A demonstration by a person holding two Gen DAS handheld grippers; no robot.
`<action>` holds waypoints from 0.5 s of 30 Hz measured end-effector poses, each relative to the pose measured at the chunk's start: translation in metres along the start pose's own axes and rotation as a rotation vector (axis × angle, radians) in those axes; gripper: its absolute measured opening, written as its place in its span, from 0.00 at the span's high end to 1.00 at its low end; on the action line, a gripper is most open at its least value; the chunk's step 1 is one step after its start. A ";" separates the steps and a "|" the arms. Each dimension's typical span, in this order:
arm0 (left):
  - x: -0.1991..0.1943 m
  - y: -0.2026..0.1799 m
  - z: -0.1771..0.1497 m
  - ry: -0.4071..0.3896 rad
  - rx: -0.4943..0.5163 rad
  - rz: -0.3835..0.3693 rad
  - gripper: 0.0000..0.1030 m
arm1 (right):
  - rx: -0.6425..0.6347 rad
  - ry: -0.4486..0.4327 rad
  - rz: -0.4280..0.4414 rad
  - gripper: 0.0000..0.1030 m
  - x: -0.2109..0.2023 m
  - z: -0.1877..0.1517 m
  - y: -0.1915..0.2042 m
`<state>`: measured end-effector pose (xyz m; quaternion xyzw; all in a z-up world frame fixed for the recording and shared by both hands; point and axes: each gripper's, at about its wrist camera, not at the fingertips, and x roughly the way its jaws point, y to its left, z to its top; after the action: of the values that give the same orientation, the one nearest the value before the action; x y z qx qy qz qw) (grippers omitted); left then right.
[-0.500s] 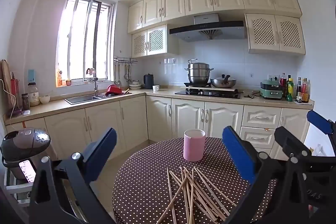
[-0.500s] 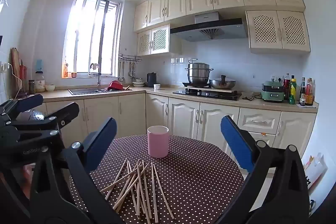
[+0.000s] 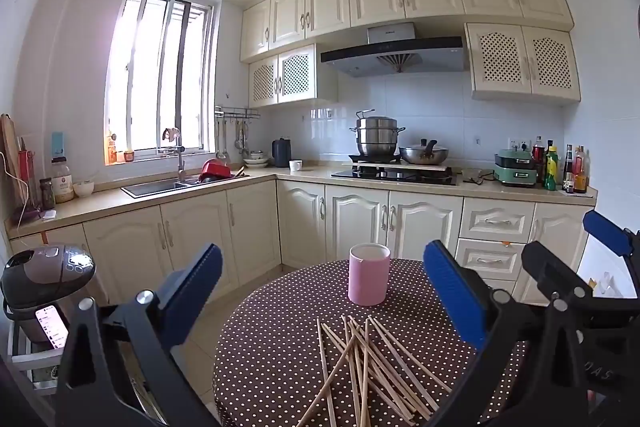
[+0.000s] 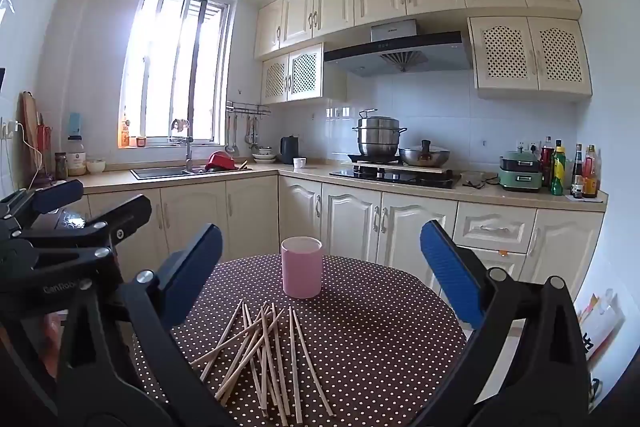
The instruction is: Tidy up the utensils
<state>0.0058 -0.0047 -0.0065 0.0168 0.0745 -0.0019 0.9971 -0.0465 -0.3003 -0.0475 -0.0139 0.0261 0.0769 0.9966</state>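
We hold the left gripper (image 3: 322, 301) with jaws spread fully wide, blue pads apart, nothing between them, nothing gripped; it hangs above the near edge of the table, aimed slightly down. The right gripper (image 4: 320, 275) is the same: jaws as wide as they go, empty, held level. In the left view the right gripper shows at the right edge; in the right view the left gripper sits at the left edge, so the two are side by side. Ahead of both, between the pads in each view, lies a loose pile of wooden chopsticks (image 3: 362, 367) (image 4: 264, 355), crossed over one another, flat on the round table (image 3: 280, 347) (image 4: 380, 327), which has a brown cloth with white dots. Just beyond the pile stands a pink cup (image 3: 369, 274) (image 4: 301, 266), upright, near the chopsticks but not touching them; no chopstick is in it that we can see. Neither gripper touches the chopsticks or the cup. Farther out are cream kitchen cabinets, a counter with a sink (image 3: 154, 187) under the window on the left, and a hob with a steel stacked pot (image 3: 377, 137) and a wok (image 3: 424, 154) beside it. Bottles (image 3: 560, 167) stand at the counter's right end. A rice cooker (image 3: 46, 273) sits low at the left of the left view.
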 end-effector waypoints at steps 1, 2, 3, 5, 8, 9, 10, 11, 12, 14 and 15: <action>-0.001 0.000 0.000 -0.001 0.000 0.002 0.04 | 0.001 0.000 -0.001 0.06 0.002 0.000 0.000; -0.001 0.000 -0.001 -0.001 -0.001 0.001 0.04 | 0.002 0.001 -0.001 0.06 0.004 0.000 0.000; -0.001 0.000 0.001 0.001 0.000 0.001 0.04 | 0.002 0.002 -0.001 0.06 0.004 0.000 0.000; -0.001 0.000 -0.002 -0.002 0.002 0.003 0.04 | 0.001 0.003 -0.001 0.06 0.004 0.000 0.000; -0.002 0.003 -0.001 -0.002 -0.002 0.001 0.04 | 0.003 0.002 0.000 0.06 0.004 -0.001 0.000; -0.002 0.004 -0.001 -0.003 -0.002 0.001 0.04 | 0.003 0.003 0.001 0.06 0.004 -0.001 0.000; -0.002 0.004 -0.001 -0.003 -0.002 0.002 0.04 | 0.003 0.002 0.000 0.06 0.004 -0.001 0.001; -0.001 0.005 -0.001 -0.004 -0.002 0.002 0.04 | 0.002 0.002 -0.001 0.06 0.005 0.000 0.001; -0.001 0.005 0.000 -0.005 -0.002 0.002 0.04 | 0.002 0.002 0.000 0.06 0.005 -0.001 0.001; -0.002 0.007 0.001 -0.005 -0.004 0.002 0.04 | 0.003 0.003 0.000 0.06 0.005 -0.001 0.001; -0.002 0.007 0.002 -0.006 -0.003 0.002 0.04 | 0.003 0.004 0.000 0.06 0.006 -0.001 0.001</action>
<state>0.0042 0.0025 -0.0043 0.0152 0.0715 -0.0007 0.9973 -0.0413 -0.2982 -0.0487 -0.0126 0.0282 0.0768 0.9966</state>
